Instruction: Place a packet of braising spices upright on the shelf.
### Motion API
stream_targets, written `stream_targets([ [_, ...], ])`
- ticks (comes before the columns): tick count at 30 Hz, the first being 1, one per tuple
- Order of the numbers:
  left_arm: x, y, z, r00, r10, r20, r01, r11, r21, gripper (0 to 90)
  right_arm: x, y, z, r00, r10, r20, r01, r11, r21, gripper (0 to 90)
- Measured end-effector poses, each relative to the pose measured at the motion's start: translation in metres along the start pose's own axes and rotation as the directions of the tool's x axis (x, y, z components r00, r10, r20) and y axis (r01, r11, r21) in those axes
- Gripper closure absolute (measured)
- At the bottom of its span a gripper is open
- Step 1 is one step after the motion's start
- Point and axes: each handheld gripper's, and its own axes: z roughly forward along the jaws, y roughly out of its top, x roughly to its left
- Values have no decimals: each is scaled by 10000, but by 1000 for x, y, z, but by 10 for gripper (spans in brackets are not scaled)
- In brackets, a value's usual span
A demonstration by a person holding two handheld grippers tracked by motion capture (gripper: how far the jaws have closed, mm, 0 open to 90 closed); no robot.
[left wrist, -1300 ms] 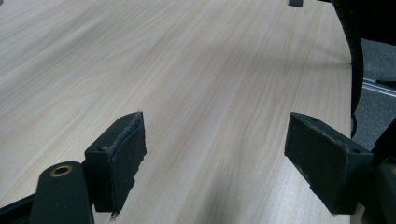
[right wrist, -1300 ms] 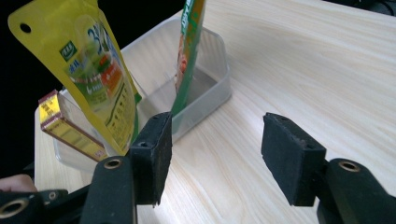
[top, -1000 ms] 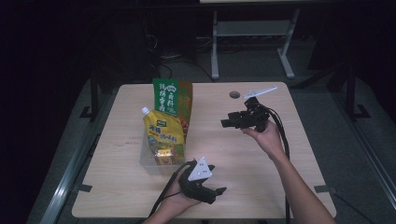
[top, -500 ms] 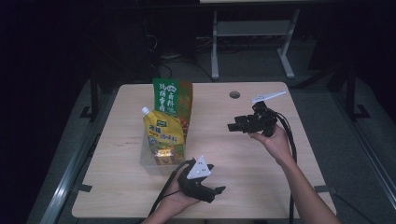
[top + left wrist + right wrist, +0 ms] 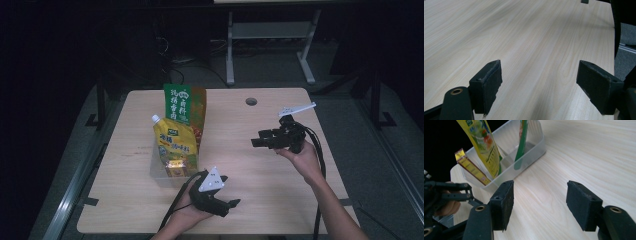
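A clear plastic bin (image 5: pixel 157 176) stands left of centre on the wooden table (image 5: pixel 280 200). In it stand a tall green packet (image 5: pixel 180 104), a yellow spouted pouch (image 5: pixel 172 142) and a small yellow-red packet (image 5: pixel 176 169). My right gripper (image 5: pixel 258 138) hovers to the right of the bin, pointing left at it, jaws open and empty. In the right gripper view (image 5: pixel 540 202) the bin (image 5: pixel 529 157), pouch (image 5: pixel 482 142), green packet (image 5: pixel 521 142) and small packet (image 5: pixel 471 167) lie ahead. My left gripper (image 5: pixel 229 207) rests near the front edge, open over bare wood (image 5: pixel 539 82).
A round cable hole (image 5: pixel 251 101) sits at the table's far side. Behind the table stands a metal frame (image 5: pixel 270 35) on a dark floor. The left hand and its gripper (image 5: pixel 449 192) show at the left edge of the right gripper view.
My right gripper has drifted to the right and slightly toward the person, away from the bin. The left gripper has stayed where it was.
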Motion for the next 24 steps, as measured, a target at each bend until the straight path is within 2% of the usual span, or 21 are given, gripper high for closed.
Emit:
stream_targets([
  [6,0,-1,1,10000,-2,20,1,10000,63,198,-1,-10,-6,9998,158,109,-160,9997,194,378],
  [11,-1,-2,1,10000,9,25,-9,10000,63,198,-3,-18,-11,9995,311,-25,-311,9993,193,371],
  [22,0,-2,0,10000,-57,-24,57,10000,33,198,-2,-35,-17,9984,561,-17,-560,9981,259,373],
  [24,0,-2,0,10000,-34,-26,34,10000,33,198,-1,-40,-19,9988,486,25,-486,9986,214,372],
])
